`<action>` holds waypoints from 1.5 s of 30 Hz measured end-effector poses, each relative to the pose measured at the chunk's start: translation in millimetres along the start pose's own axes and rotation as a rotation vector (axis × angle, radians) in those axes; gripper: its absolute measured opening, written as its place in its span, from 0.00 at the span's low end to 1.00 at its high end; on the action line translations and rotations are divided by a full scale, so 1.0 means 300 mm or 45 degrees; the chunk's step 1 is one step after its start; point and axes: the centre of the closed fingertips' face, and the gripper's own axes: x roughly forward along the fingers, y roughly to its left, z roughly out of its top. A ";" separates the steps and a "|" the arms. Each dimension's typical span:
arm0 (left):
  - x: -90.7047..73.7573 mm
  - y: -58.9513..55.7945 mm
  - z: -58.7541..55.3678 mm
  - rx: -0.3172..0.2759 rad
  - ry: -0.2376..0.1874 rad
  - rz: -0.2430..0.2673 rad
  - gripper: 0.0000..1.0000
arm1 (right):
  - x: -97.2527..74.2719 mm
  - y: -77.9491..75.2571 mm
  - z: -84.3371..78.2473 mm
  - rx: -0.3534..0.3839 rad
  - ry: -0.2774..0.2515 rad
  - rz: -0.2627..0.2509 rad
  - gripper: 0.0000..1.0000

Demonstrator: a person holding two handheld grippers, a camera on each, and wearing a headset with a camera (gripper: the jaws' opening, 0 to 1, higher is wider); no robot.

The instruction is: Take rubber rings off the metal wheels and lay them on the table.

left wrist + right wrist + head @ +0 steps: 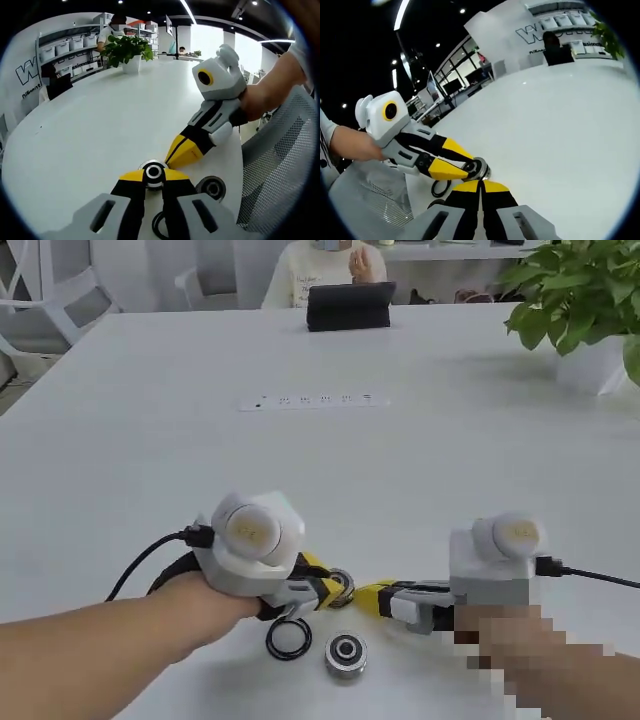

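tabletop (120, 460) is smooth, matte white. from the left in the head view, a hand (215, 605) holds the left gripper (335, 588), a white and grey plastic body with a black cable (140, 565) at its back and black jaws tipped in yellow. just below those jaws a thin black rubber ring (289, 638) lies flat on the tabletop, round and hollow. right of it sits a loose wheel (346, 652), a short shiny metal disc with a dark centre, near the ring but apart from it. further right the right gripper (372, 598), of the same make, points back at the left one, tips nearly meeting.

by count: 2 grippers, 2 metal wheels, 1 loose ring.

in the left gripper view the left gripper (153, 175) has its jaws closed onto the gripped wheel (153, 172), a silvery disc with a dark band and bright hub, held between the yellow tips. the right gripper (172, 157) comes in from the right with its tip against that wheel's rim. the loose wheel (212, 187) stands just beside it and an arc of the rubber ring (159, 227) shows under the jaws.

in the right gripper view the right gripper (480, 186) has its jaws pressed together with only a thin seam between them, tips at the gripped wheel (477, 169). whether they pinch anything there i cannot tell. the left gripper (470, 170) clamps that wheel from the left, and the rubber ring (440, 189) lies below it
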 end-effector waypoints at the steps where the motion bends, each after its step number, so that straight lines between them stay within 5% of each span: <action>1: 0.000 0.000 0.000 -0.001 0.000 0.000 0.07 | -0.002 -0.005 0.007 0.028 -0.017 -0.003 0.00; 3: 0.000 -0.001 0.000 0.000 0.001 -0.001 0.07 | -0.005 0.001 0.024 0.109 -0.053 0.018 0.00; 45: 0.000 -0.003 0.000 0.000 0.012 0.003 0.06 | 0.012 0.049 0.040 0.077 -0.064 0.090 0.00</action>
